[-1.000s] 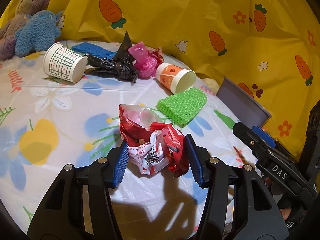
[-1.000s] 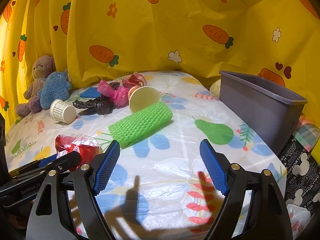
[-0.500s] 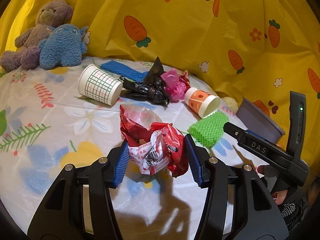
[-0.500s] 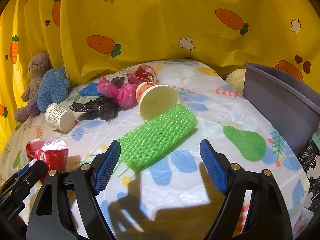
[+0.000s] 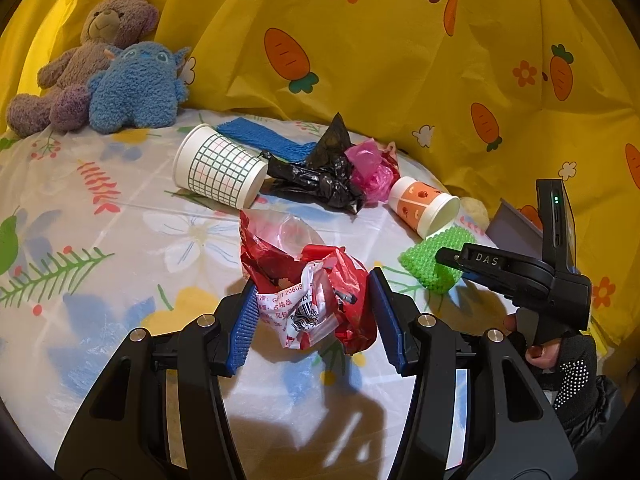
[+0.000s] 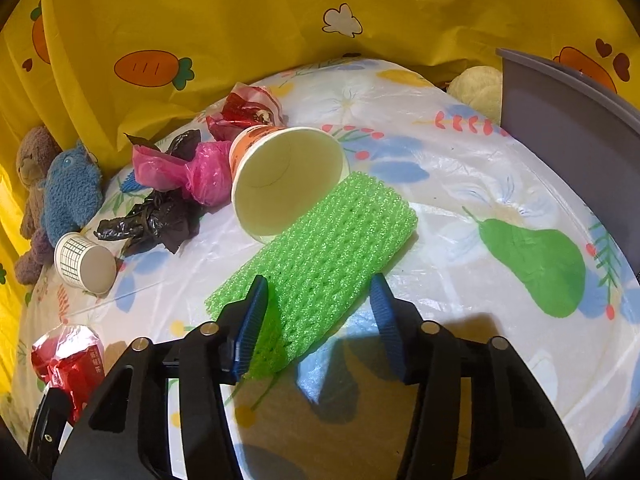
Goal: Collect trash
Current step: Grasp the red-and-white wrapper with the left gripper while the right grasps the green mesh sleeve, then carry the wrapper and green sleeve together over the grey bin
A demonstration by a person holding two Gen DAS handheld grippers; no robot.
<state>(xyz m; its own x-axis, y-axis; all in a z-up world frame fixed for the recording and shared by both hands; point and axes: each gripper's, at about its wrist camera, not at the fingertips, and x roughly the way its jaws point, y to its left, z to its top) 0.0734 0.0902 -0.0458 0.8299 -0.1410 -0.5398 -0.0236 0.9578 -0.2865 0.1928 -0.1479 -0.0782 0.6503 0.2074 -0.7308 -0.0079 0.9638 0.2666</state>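
My left gripper (image 5: 312, 280) is shut on a crumpled red snack wrapper (image 5: 308, 292), held just above the flowered table cover (image 5: 120, 280). The same wrapper (image 6: 68, 360) shows at the lower left of the right wrist view. My right gripper (image 6: 319, 278) points down over a green foam net (image 6: 320, 248) lying flat on the cover. Its jaws are closing with the net's near end between them; the left pad lies over the net and the right pad stands at its edge. From the left wrist view the right gripper (image 5: 500, 264) reaches over that green net (image 5: 436, 260).
Behind lie an orange paper cup (image 6: 280, 176), a pink bag (image 6: 192, 172), a black bag (image 6: 156, 220), a grid-patterned cup (image 6: 84, 260), a second red wrapper (image 6: 244, 108) and a blue net (image 5: 260, 136). A grey bin (image 6: 568, 120) stands right. Plush toys (image 5: 132, 88) sit by the yellow curtain.
My right gripper has moved forward and down onto the green net, and its jaws have narrowed around it. My left gripper has shifted a little while still holding the red wrapper.
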